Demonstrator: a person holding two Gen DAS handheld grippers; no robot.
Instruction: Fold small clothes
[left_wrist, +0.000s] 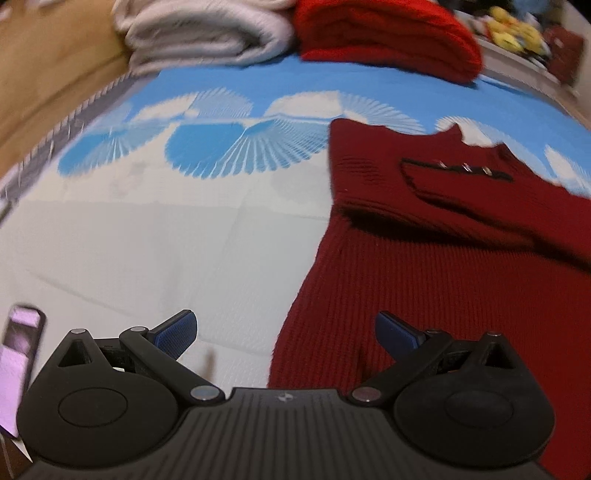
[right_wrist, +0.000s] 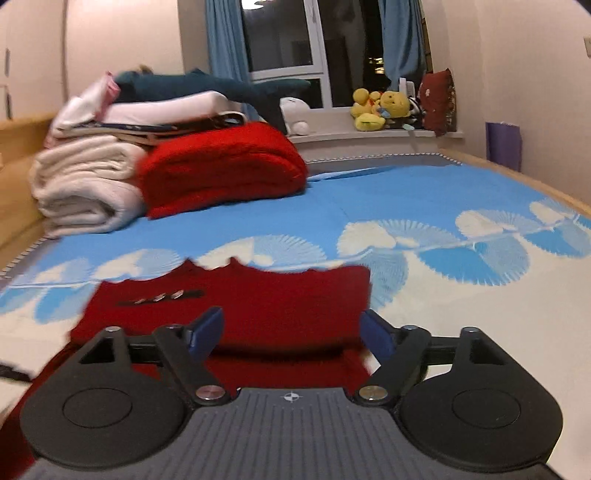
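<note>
Left wrist view: my left gripper (left_wrist: 285, 330) hangs with its jaws wide apart and empty, straddling the left edge of the dark red knitted garment (left_wrist: 436, 266), which lies on the blue-and-white bedsheet (left_wrist: 147, 229) and fills the view from 2 to 5 o'clock. A black-trimmed placket with metal buttons (left_wrist: 458, 169) sits toward 2 o'clock, and a fold already lies across the upper part. A phone (left_wrist: 18, 365) rests at 8 o'clock.

Right wrist view: my right gripper (right_wrist: 291, 334) also has its jaws apart, holding nothing, with the garment (right_wrist: 280, 299) directly ahead at 12 o'clock and passing beneath the fingers. Stacked folded cream blankets (right_wrist: 81, 184) and a bright red blanket (right_wrist: 221, 170) stand well apart at 10 to 11 o'clock.

I judge the step in hand to be taking hold of the near hem for the next fold. To do it well, I would lower both grippers until each lower finger slides under the knit, pinch both layers at matching points on opposite edges, and lift evenly so the thick fabric does not sag or skew.
</note>
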